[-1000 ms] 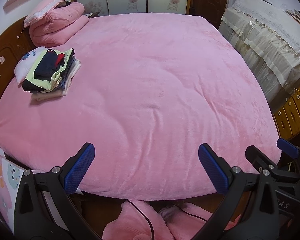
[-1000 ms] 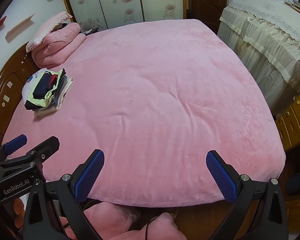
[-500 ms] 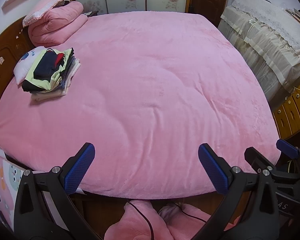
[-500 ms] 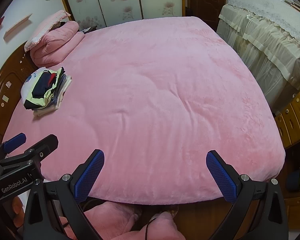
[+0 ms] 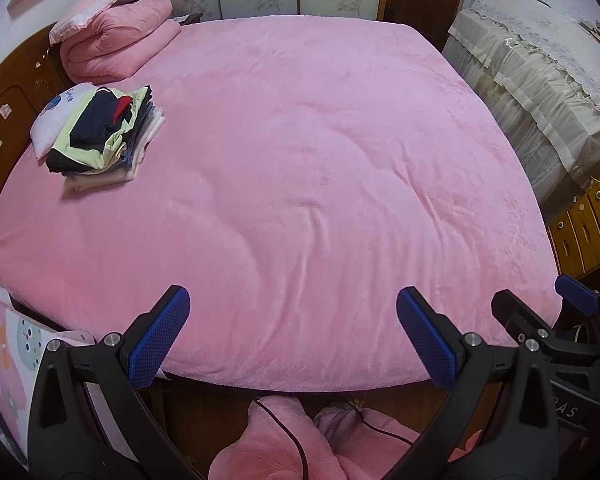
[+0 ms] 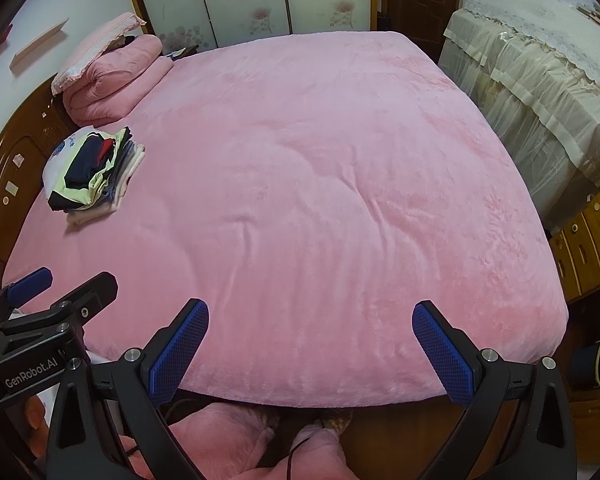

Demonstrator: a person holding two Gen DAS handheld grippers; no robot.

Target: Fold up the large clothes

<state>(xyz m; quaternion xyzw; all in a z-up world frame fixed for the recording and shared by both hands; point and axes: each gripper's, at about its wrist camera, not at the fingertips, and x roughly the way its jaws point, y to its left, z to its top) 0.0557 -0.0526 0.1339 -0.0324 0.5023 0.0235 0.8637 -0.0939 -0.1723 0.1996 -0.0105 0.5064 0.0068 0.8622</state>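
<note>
A stack of folded clothes [image 5: 104, 136] [image 6: 94, 172], dark, pale green and white, lies at the left side of the pink-covered bed [image 5: 308, 184] [image 6: 312, 184]. My left gripper [image 5: 290, 328] hangs open over the bed's near edge, with nothing between its blue pads. Beside it, my right gripper [image 6: 310, 344] is also open and empty; it shows in the left wrist view too, at the right [image 5: 540, 300]. In the right wrist view the left gripper [image 6: 60, 280] appears at the left. No unfolded garment lies on the bed.
A folded pink quilt with a pillow [image 5: 112, 36] sits at the head, by the wooden headboard [image 5: 4, 104]. A lace-covered piece of furniture [image 5: 540, 72] and wooden drawers [image 5: 588, 220] stand to the right. Pink-clad legs [image 5: 284, 440] and a cable are below.
Both views have shifted slightly back and up from the bed's near edge. Both grippers stay open, and the clothes stack has not moved.
</note>
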